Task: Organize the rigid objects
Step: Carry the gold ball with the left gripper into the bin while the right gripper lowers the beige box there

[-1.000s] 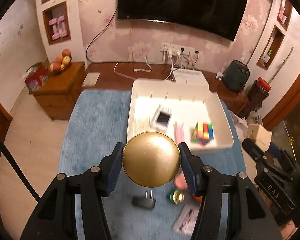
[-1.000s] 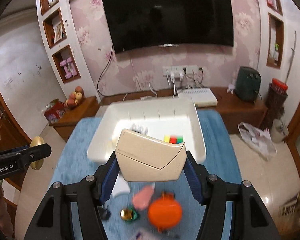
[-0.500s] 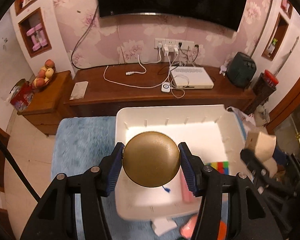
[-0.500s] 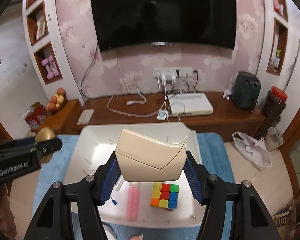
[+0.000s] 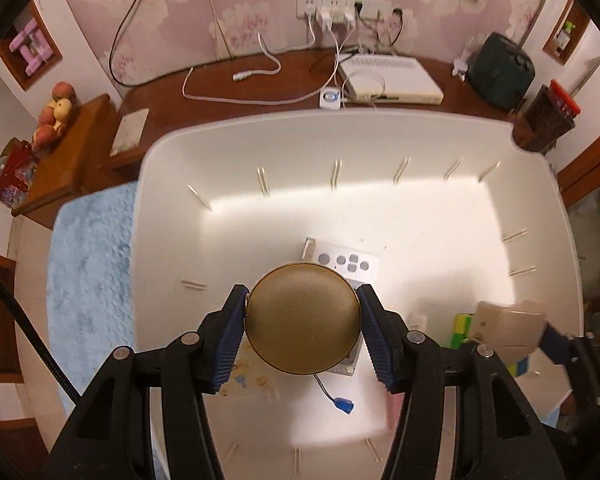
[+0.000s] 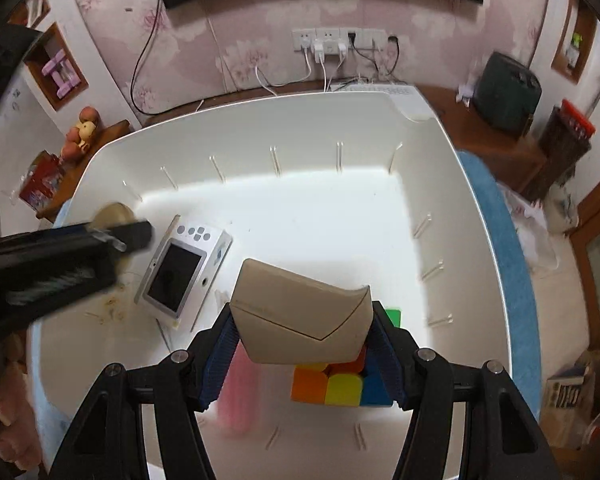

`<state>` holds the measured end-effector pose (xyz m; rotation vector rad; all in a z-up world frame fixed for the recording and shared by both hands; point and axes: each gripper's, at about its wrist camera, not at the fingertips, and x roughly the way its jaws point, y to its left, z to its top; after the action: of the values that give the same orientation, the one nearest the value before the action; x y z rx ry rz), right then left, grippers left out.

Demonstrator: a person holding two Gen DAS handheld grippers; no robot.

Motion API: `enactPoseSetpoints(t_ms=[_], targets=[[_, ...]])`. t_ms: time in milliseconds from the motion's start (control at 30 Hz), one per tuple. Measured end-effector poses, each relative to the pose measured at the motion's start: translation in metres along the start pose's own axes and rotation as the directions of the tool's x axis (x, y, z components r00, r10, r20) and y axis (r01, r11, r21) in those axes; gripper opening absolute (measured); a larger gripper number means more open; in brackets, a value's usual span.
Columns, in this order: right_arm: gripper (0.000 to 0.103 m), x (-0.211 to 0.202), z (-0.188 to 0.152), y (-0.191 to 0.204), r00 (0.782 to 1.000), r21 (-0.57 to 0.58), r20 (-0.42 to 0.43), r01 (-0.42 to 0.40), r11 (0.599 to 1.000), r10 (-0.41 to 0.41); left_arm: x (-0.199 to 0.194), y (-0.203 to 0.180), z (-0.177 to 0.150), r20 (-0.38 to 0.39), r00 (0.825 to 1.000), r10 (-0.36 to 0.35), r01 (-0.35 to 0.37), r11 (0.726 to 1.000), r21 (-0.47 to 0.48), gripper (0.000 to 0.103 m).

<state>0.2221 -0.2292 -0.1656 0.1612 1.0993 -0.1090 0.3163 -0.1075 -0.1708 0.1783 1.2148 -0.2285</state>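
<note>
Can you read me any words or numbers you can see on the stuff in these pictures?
None can be read.
Beige wedge-shaped case in the right gripper: faint embossed line, too faint to read.
White handheld device with a dark screen: button symbols only, blurred.
Printed cardboard box on the floor: print too blurred.
Round gold case in the left gripper: no text.

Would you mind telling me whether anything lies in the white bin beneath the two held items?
Yes. A white handheld device lies under the gold round case. A colourful cube and a pink item lie under the beige box.
</note>
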Motion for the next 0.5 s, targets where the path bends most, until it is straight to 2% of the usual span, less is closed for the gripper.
enactPoseSetpoints(t_ms=[200,267,367,500], targets=[[0.065,0.003,0.004,0.003,1.000,-0.017,-0.012,-0.012,1.000,0.012,0.013,0.001,0.000,-0.041,0.999,-0.002,0.002,1.000,-0.017,0.059],[0.071,0.002,0.002,0.004,0.999,-0.019,-0.020,-0.030,0.999,0.029,0.012,0.002,0.000,-0.055,0.998,-0.014,0.012,1.000,-0.027,0.062],[0.074,-0.002,-0.001,0.003,0.999,-0.013,-0.011,-0.050,0.999,0.049,0.005,0.003,-0.001,-0.051,0.998,-0.037,0.035,0.999,-0.038,0.077],[0.076,-0.011,-0.004,0.005,0.999,-0.017,0.008,-0.052,0.998,0.052,-0.009,0.003,-0.004,-0.035,0.997,-0.066,0.065,0.998,-0.024,0.078]])
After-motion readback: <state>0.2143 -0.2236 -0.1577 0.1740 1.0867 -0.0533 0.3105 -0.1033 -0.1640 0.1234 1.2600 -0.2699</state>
